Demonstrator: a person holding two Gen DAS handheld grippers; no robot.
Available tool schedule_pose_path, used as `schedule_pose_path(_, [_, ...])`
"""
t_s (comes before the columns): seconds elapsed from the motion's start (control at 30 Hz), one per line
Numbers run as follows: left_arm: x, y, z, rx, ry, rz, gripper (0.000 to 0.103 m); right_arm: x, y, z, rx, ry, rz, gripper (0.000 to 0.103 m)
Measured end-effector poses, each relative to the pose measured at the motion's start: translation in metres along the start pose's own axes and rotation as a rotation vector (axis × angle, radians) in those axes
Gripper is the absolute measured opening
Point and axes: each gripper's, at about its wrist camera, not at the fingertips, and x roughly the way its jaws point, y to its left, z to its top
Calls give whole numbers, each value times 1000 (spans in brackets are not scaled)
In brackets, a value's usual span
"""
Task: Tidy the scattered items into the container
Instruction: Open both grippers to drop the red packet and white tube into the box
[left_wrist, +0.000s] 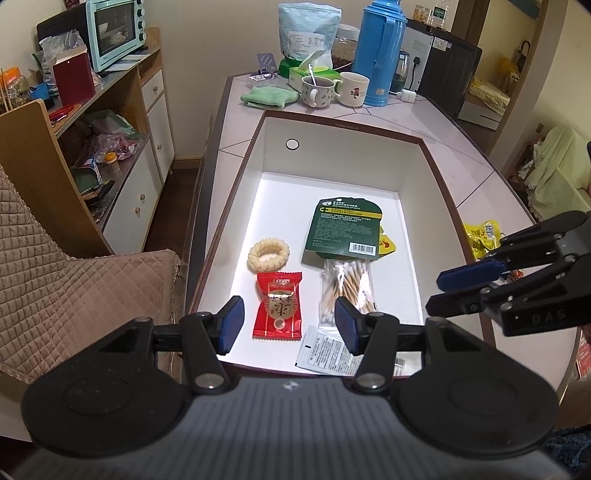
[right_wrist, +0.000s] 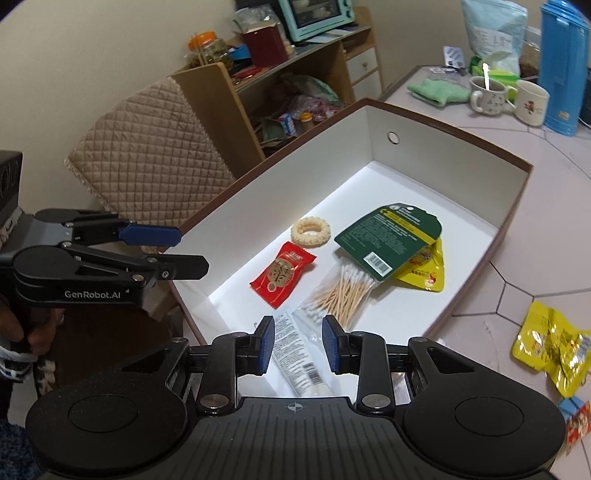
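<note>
both claws hung over the near end of the big white box (left_wrist: 417, 192), and both were spread apart with nothing in them: the left gripper (left_wrist: 290, 325) and the right gripper (right_wrist: 298, 345). inside the box lay a red candy (left_wrist: 277, 305), a ring cookie (left_wrist: 268, 254), cotton swabs (left_wrist: 347, 286), a green card (left_wrist: 347, 230) and a white tube (right_wrist: 297, 356). a yellow snack bag (right_wrist: 554, 349) sat on the table past the box's right side.
</note>
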Motion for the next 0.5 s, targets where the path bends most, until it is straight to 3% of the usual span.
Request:
schedule_pose_path(0.27, [-1,-6,-1,15,1,-5,51,-14,-2,-8,52,-12,-17,32])
schedule_pose_path(0.3, [-1,-6,-1,17,2,-5,51,-15,-2,-9,57,-13,-20,42])
schedule_pose_path(0.33, [-1,-7,-1,18,2,-6,51,-17,-2,-10,57,-20,-24,59])
schedule_pose_path(0.37, [-2,-8,-2,20,3,-6,52,-19,-1,-11,55,-29,-27,95])
schedule_pose_path(0.4, [-2,-8,-2,22,4,-7,52,-21,0,-12,53,-38,-31,99])
schedule_pose_path(0.5, [-2,-13,-2,27,5,-6,55,-26,2,-14,50,-59,-40,99])
